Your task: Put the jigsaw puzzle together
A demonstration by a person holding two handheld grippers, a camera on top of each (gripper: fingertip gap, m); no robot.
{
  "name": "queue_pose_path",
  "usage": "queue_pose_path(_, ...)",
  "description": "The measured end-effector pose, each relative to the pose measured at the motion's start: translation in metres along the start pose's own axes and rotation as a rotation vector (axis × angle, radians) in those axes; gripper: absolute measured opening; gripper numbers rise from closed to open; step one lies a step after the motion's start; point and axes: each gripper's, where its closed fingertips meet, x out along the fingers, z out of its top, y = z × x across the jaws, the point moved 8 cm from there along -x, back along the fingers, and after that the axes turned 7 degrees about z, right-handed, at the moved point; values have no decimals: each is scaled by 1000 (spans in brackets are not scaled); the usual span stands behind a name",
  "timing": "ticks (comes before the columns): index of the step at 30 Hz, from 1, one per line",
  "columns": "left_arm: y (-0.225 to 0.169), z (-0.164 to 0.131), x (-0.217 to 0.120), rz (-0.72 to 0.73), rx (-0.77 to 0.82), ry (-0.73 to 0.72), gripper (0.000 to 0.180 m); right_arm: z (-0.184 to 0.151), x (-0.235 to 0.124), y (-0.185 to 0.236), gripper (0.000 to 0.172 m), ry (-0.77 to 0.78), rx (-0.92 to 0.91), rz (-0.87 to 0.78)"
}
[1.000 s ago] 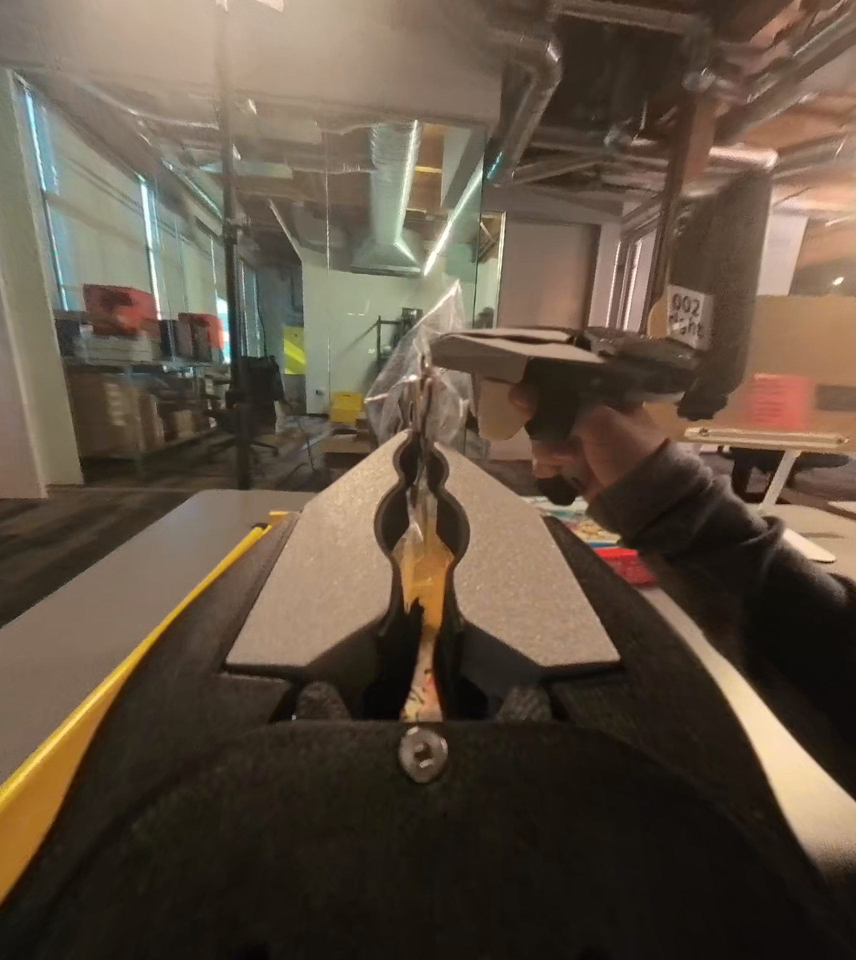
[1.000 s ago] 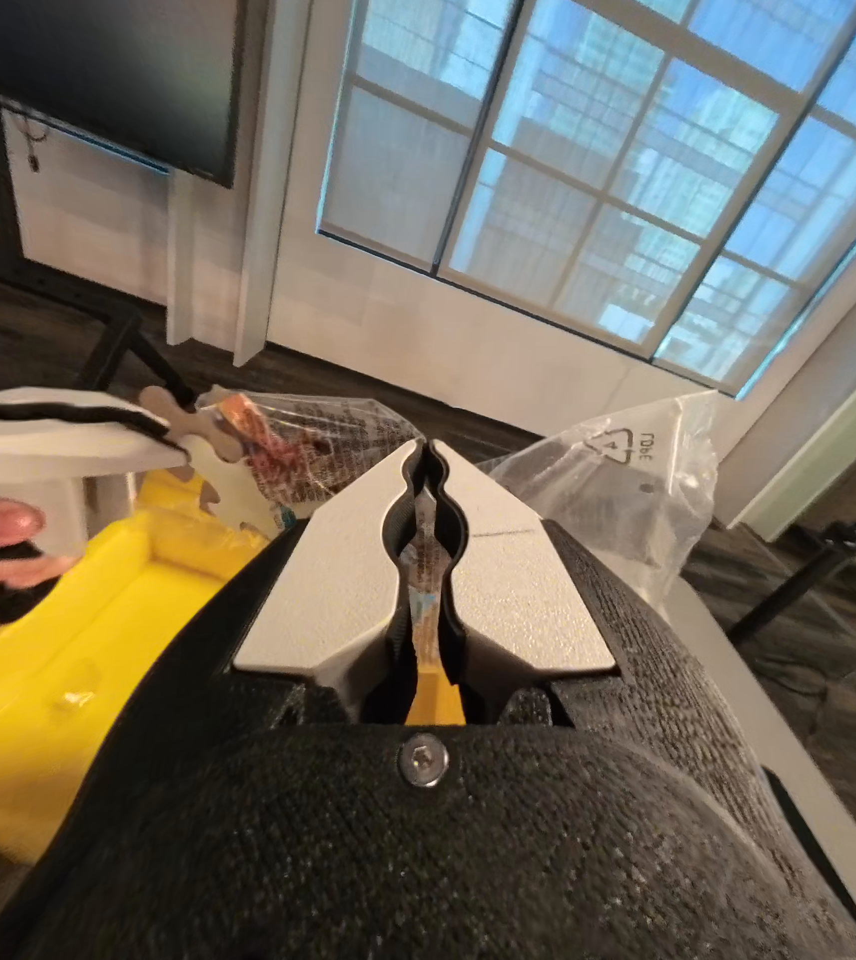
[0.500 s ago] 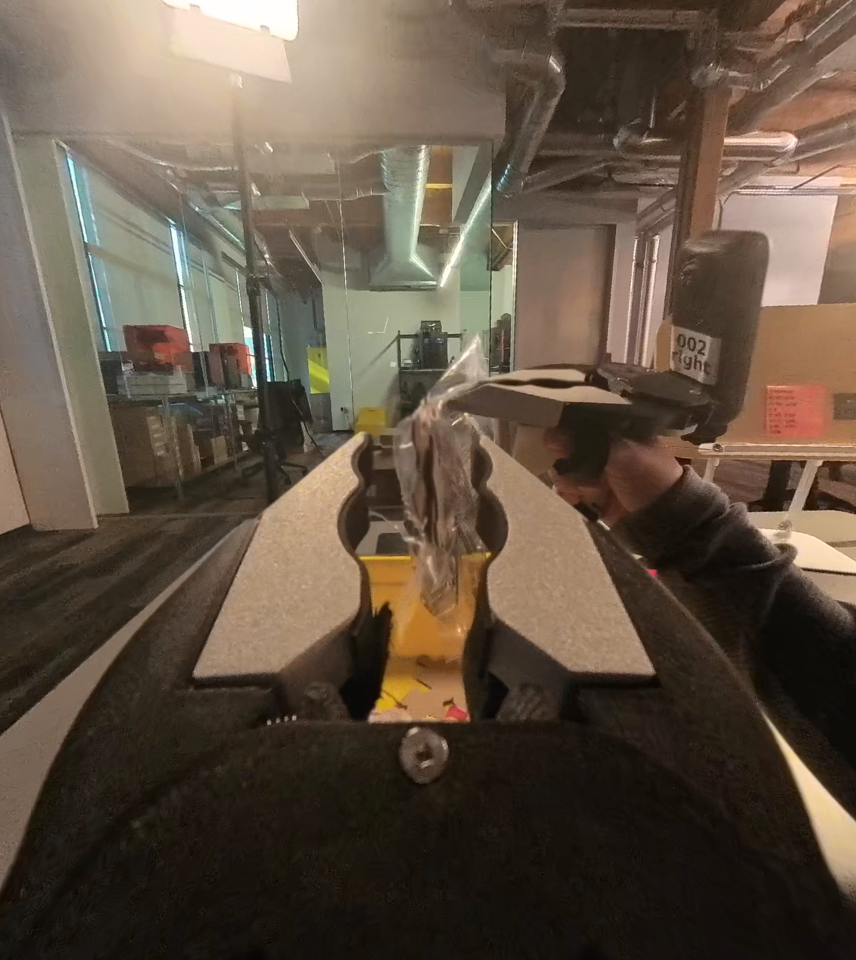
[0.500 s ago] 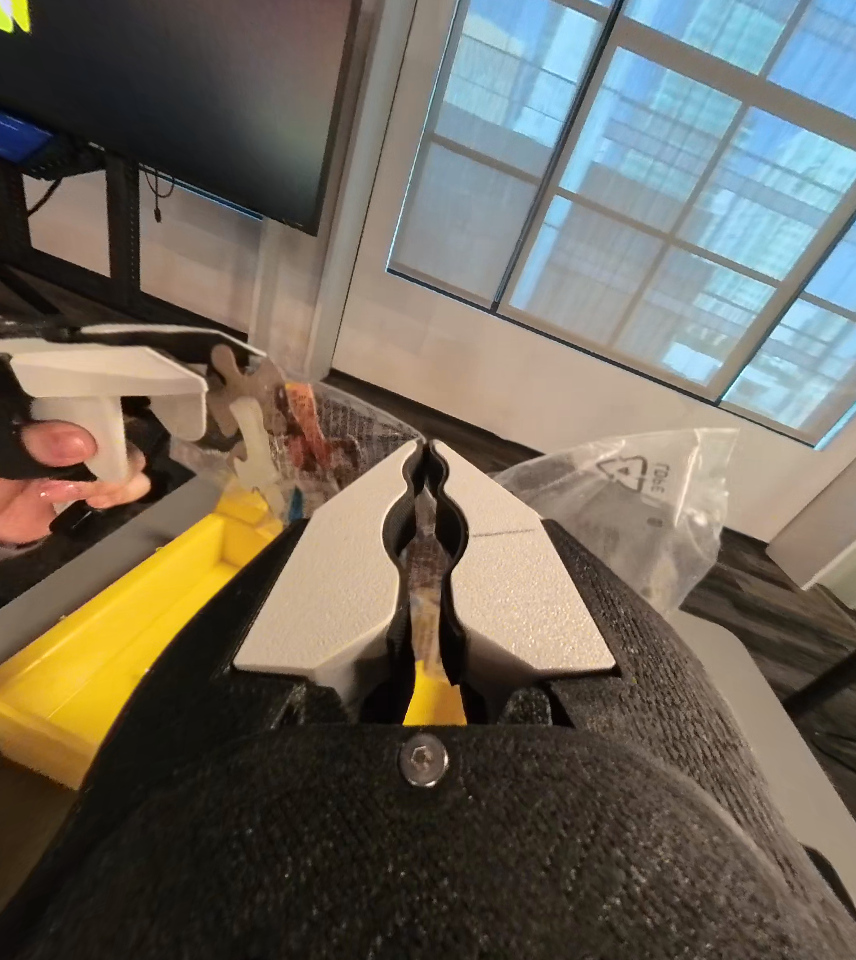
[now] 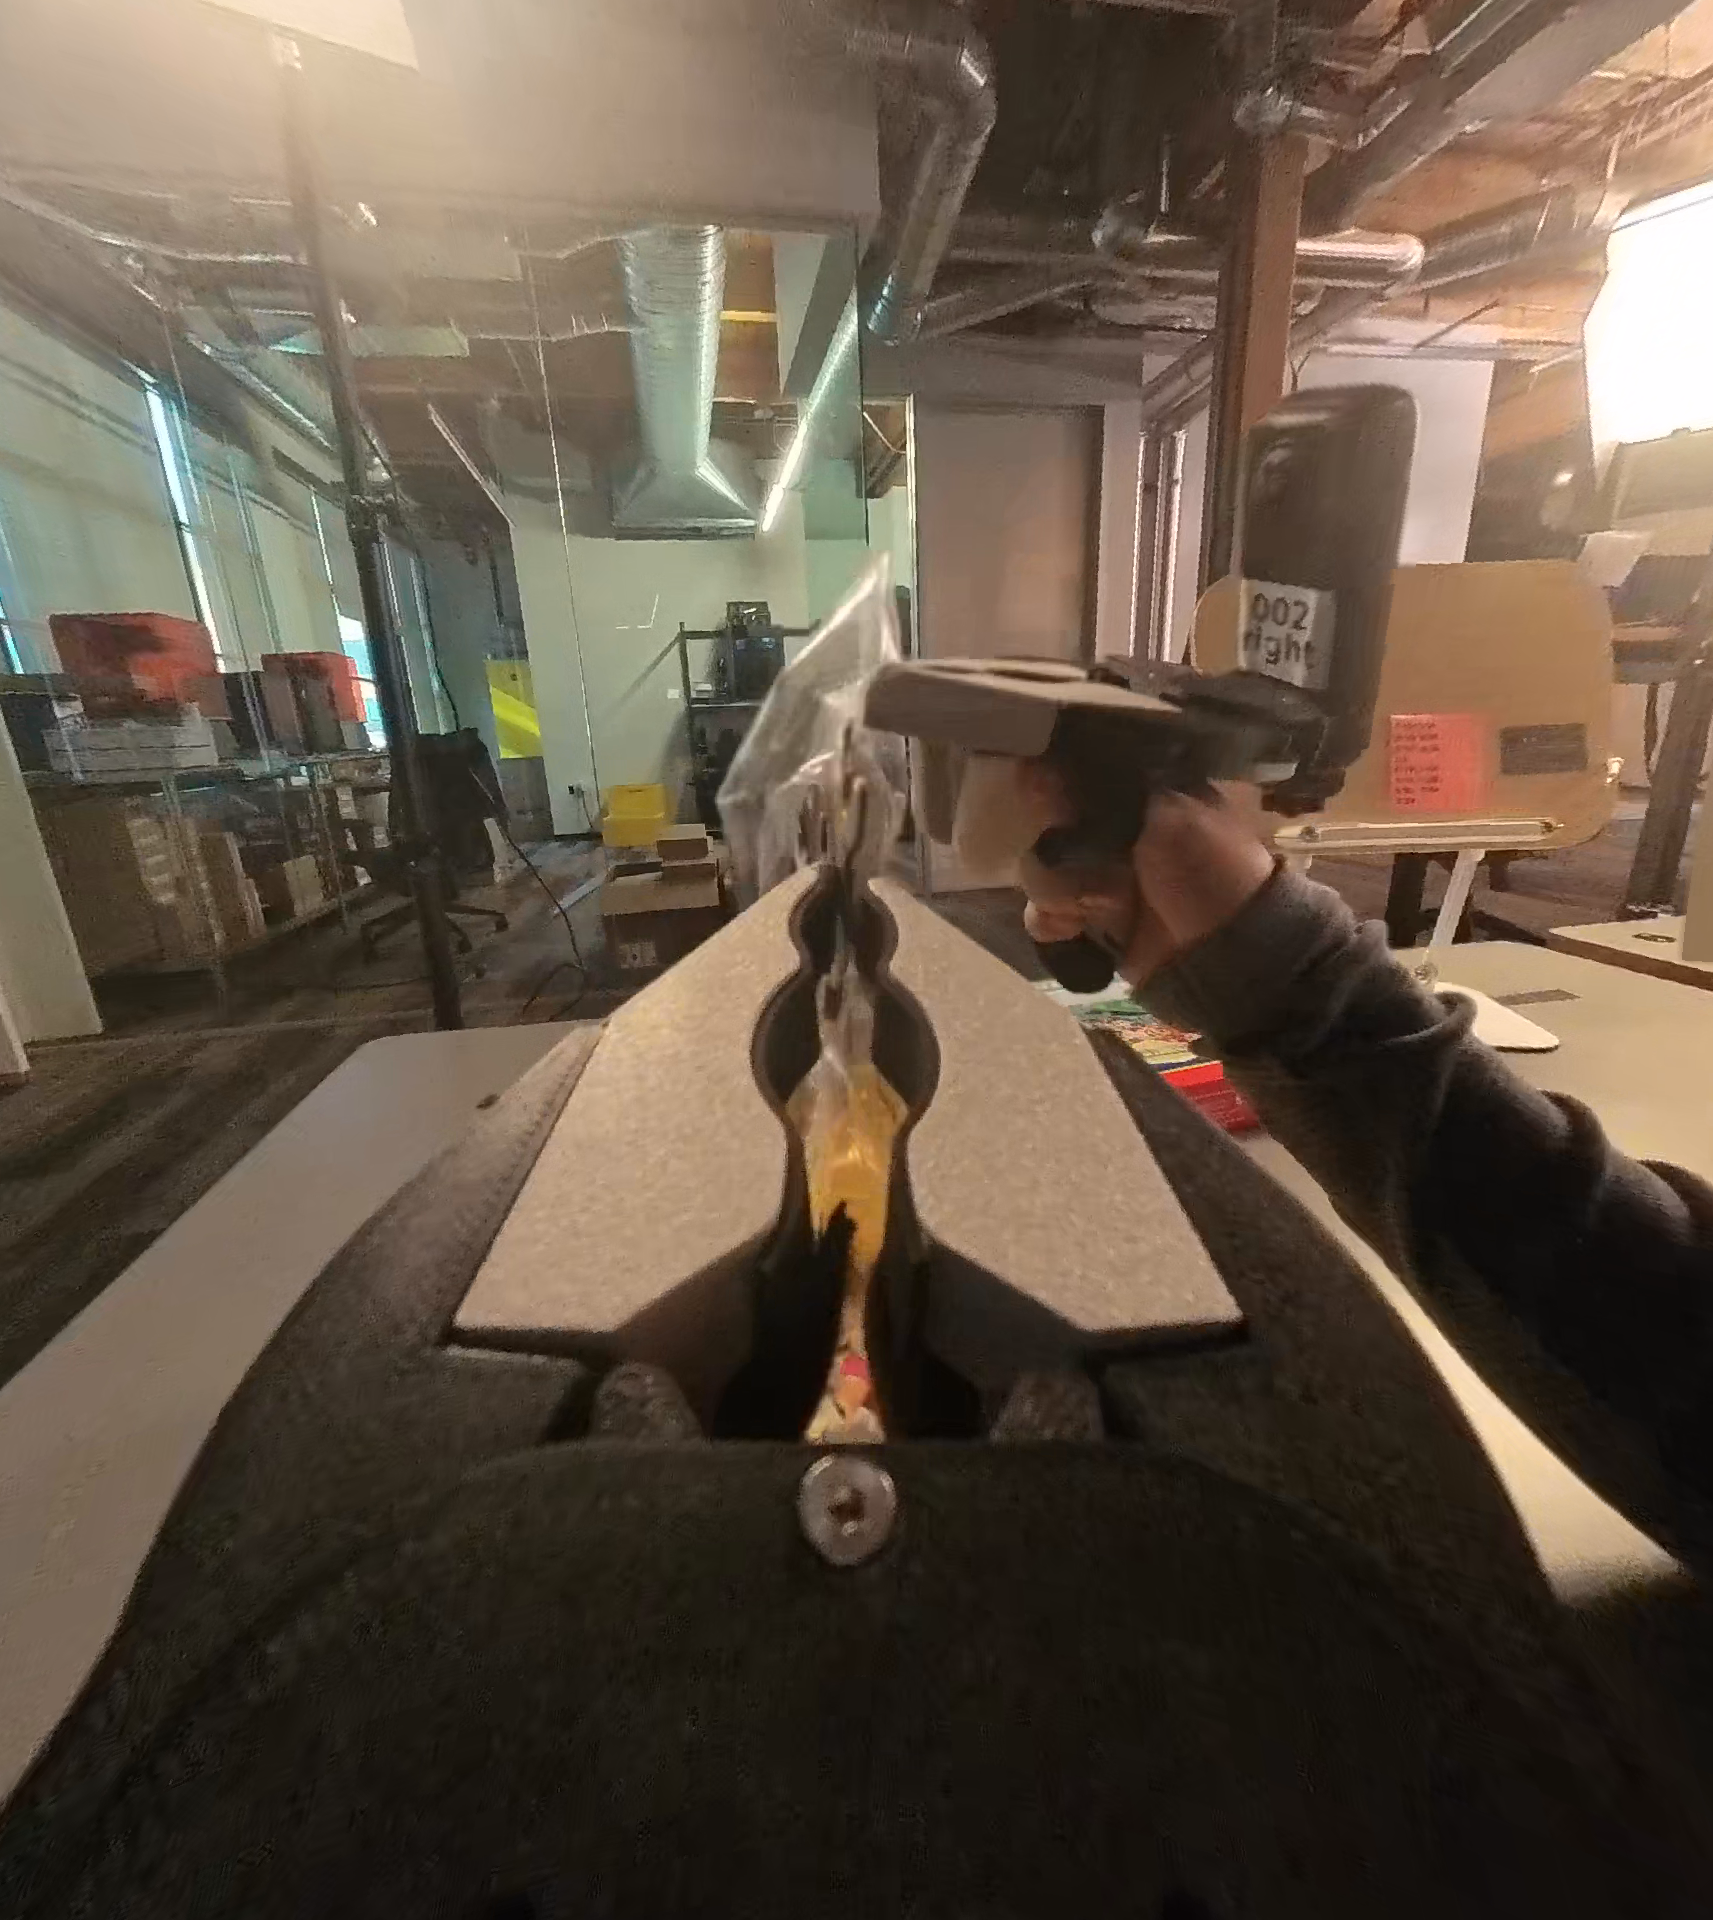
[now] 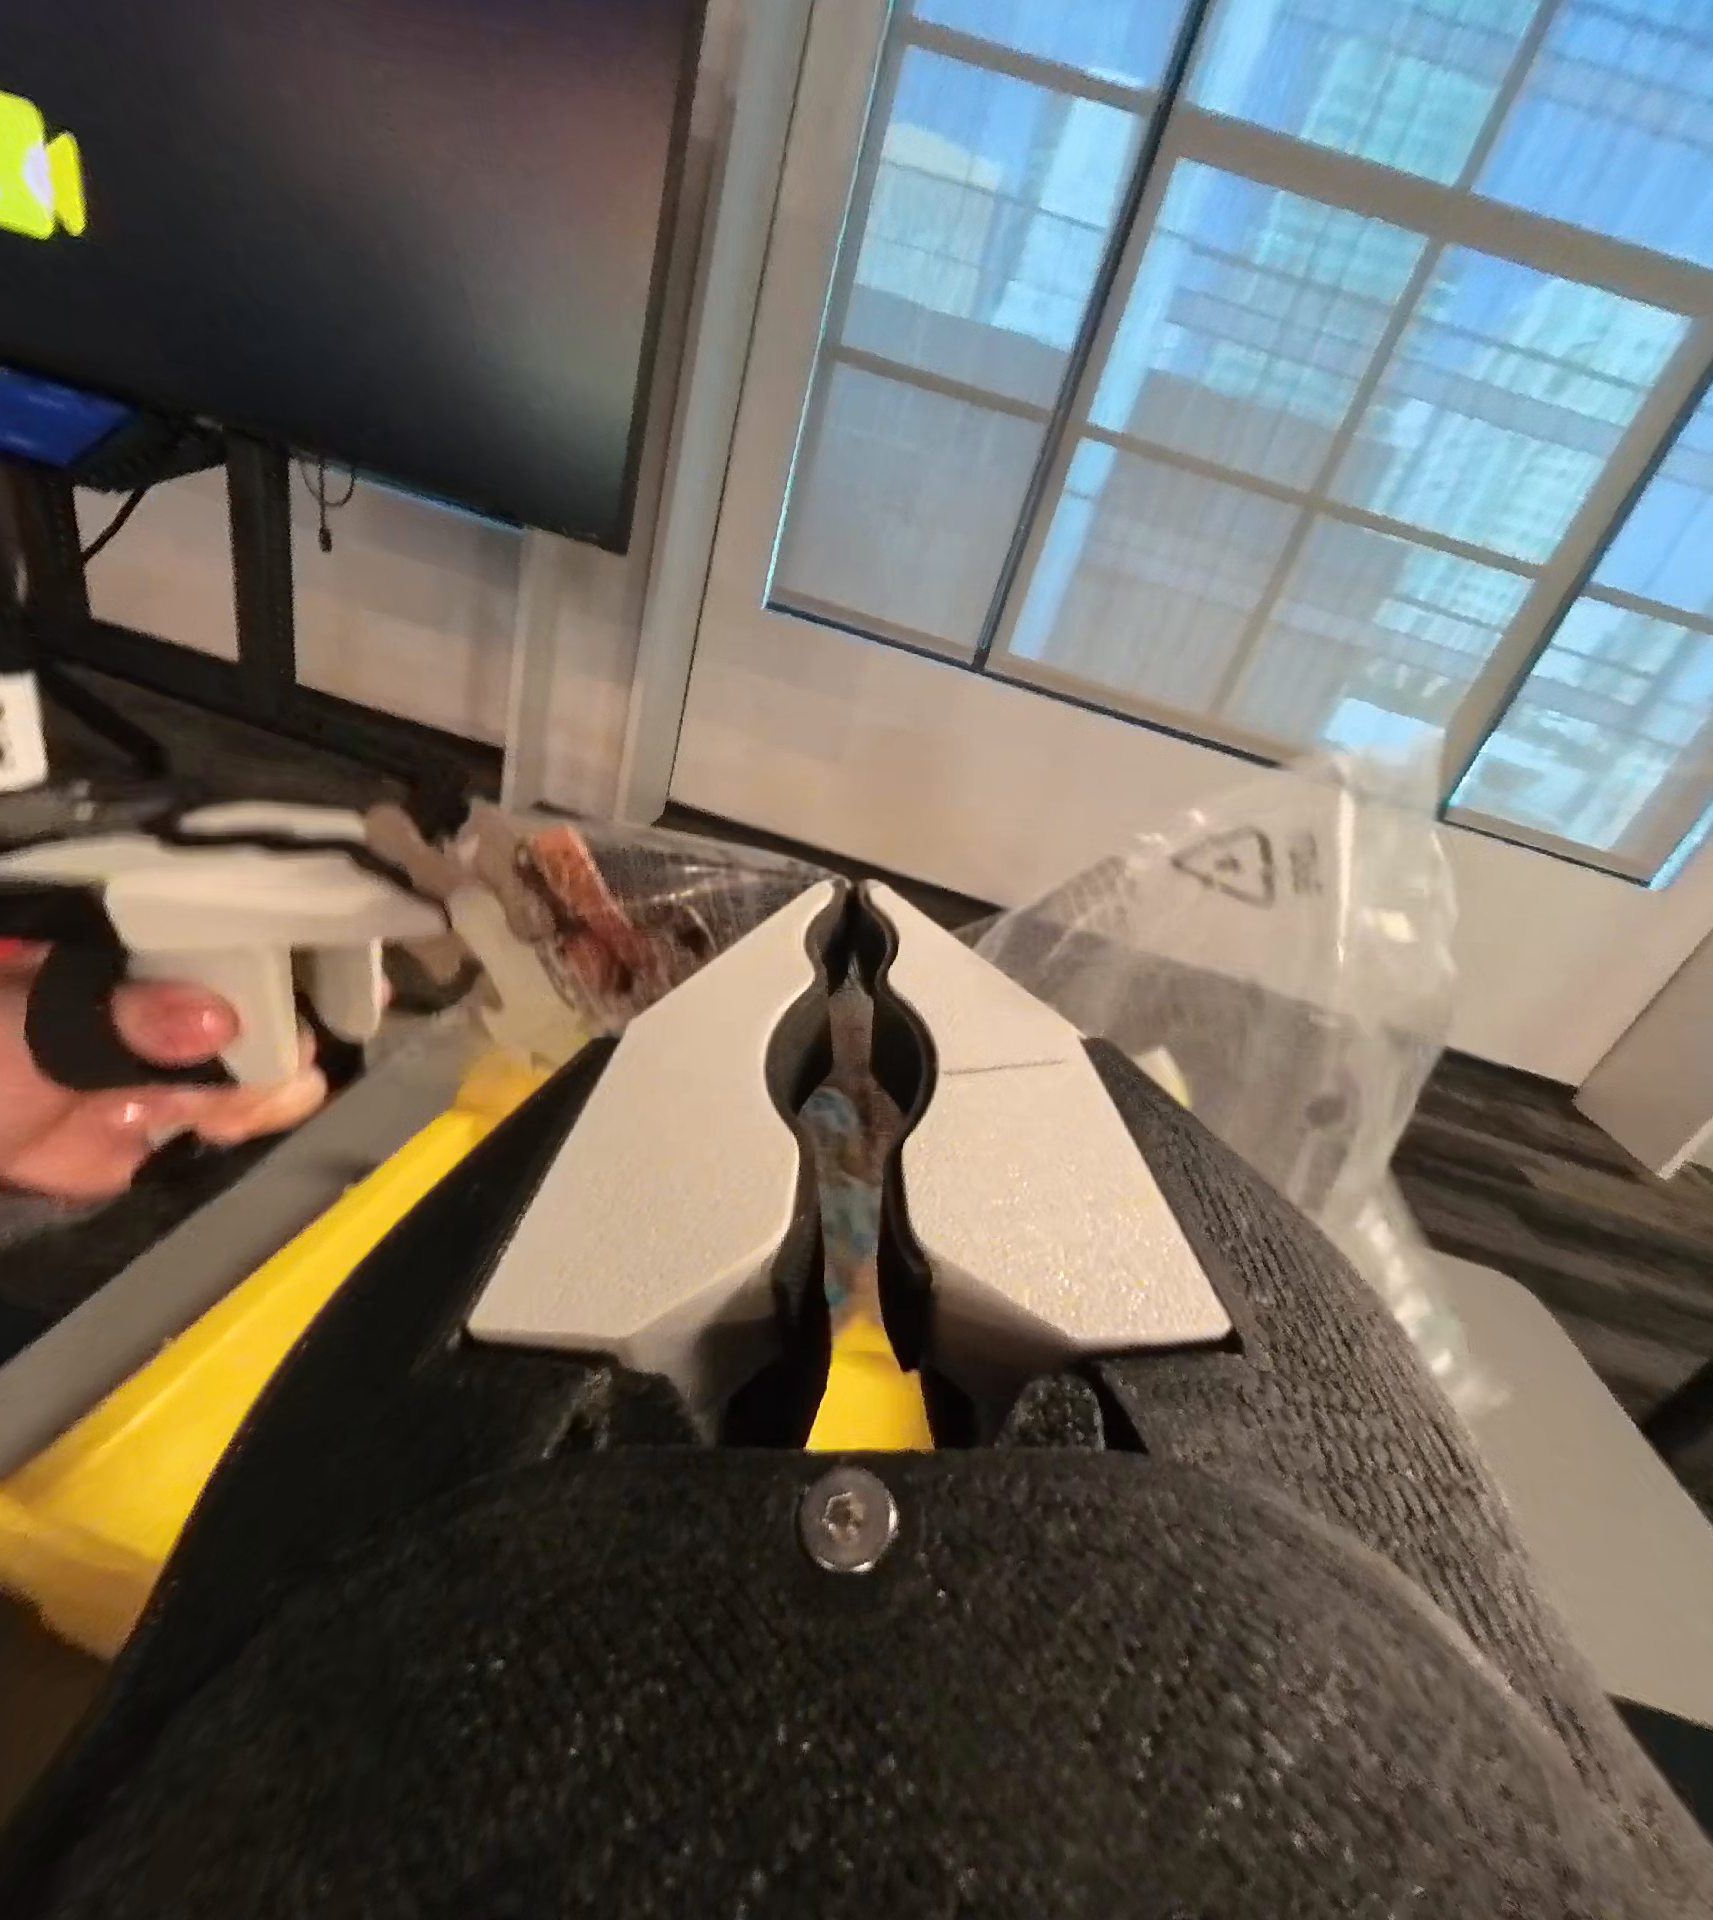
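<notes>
A clear plastic bag (image 5: 810, 748) with small brown and orange pieces inside hangs in the air between my two grippers. My left gripper (image 5: 847, 883) is shut on the bag's film, which runs down between its pads. My right gripper (image 6: 850, 894) is shut on another part of the same bag (image 6: 1247, 935), whose loose film billows to its right. In the left wrist view the right gripper (image 5: 893, 696) sits just beyond my left fingertips, held by a hand. In the right wrist view the left gripper (image 6: 447, 842) pinches the bag's left end.
A yellow bin (image 6: 208, 1351) lies below the grippers on a grey table (image 5: 208, 1247). A colourful flat box (image 5: 1184, 1049) lies on the table to the right. A dark monitor (image 6: 312, 260) and a large window (image 6: 1299, 364) stand beyond. There is about 9 cm between the tips of the two grippers.
My left gripper opened around the bag half a second ago and has shut on its film again. The right gripper stayed shut on the bag and both rose slightly.
</notes>
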Motion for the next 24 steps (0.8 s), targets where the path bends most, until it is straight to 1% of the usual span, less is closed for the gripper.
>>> queue_pose_path(2, -3, -6, 4, 3, -9, -7, 1, 5, 3, 1, 0, -27, 15, -62)
queue_pose_path(4, -3, -9, 7, 9, -26, -24, 1, 9, 7, 3, 0, -26, -12, -138)
queue_pose_path(6, -3, -12, 8, 13, -33, -31, 1, 10, 9, 5, 0, -25, -21, -181)
queue_pose_path(8, -6, -15, 10, 31, 12, -17, 1, 8, 12, 4, 0, -25, 9, -201)
queue_pose_path(9, -8, -16, 10, 57, 70, -1, 1, 6, 13, 3, 0, -25, 30, -209)
queue_pose_path(10, -12, -16, 11, 97, 176, 20, 1, 4, 14, 2, 0, -27, 53, -215)
queue_pose_path(13, -28, -20, 17, 230, 636, 107, 1, -3, 17, -2, 0, -25, 99, -236)
queue_pose_path(14, -31, -21, 18, 249, 707, 121, 1, -4, 17, -3, 0, -27, 105, -241)
queue_pose_path(15, -32, -21, 18, 250, 707, 123, 1, -4, 16, -3, 0, -33, 107, -242)
queue_pose_path(18, -23, -17, 18, 222, 559, 114, 1, -4, 16, -4, 0, -47, 97, -256)
queue_pose_path(22, -14, -3, 15, 260, 350, 75, 0, -1, 9, -5, 0, -114, -40, -158)
queue_pose_path(23, -12, 0, 16, 276, 314, 70, 0, -1, 6, -6, 12, -123, -42, -131)
queue_pose_path(24, -10, 2, 17, 299, 292, 70, 0, 0, 3, -6, 33, -129, -27, -102)
